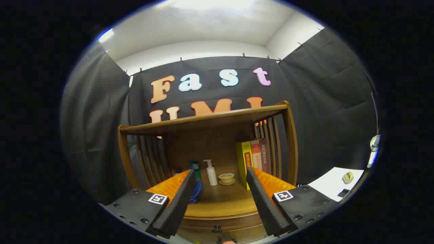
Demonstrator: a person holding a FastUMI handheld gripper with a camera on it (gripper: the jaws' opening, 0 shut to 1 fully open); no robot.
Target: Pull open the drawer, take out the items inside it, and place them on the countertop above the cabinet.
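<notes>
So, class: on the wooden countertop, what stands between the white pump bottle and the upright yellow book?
In the gripper view, a small cream cup on a saucer stands between the white pump bottle and the yellow book, beyond the open gripper.

Gripper [220, 176] level, jaws apart, empty.

Black cloth walls [322, 101], white ceiling [210, 23]

A white pump bottle [211, 173] stands on the wooden shelf [217, 200]. Just beside it on one side sits a cream ceramic cup on a saucer [226, 178], and past the cup upright books with yellow and red spines [253, 159] lean near the slatted wooden side rail [278, 142]. On the bottle's other side stands a dark green cylindrical container [195, 167], with a blue cloth [196, 193] lying nearer.
</notes>
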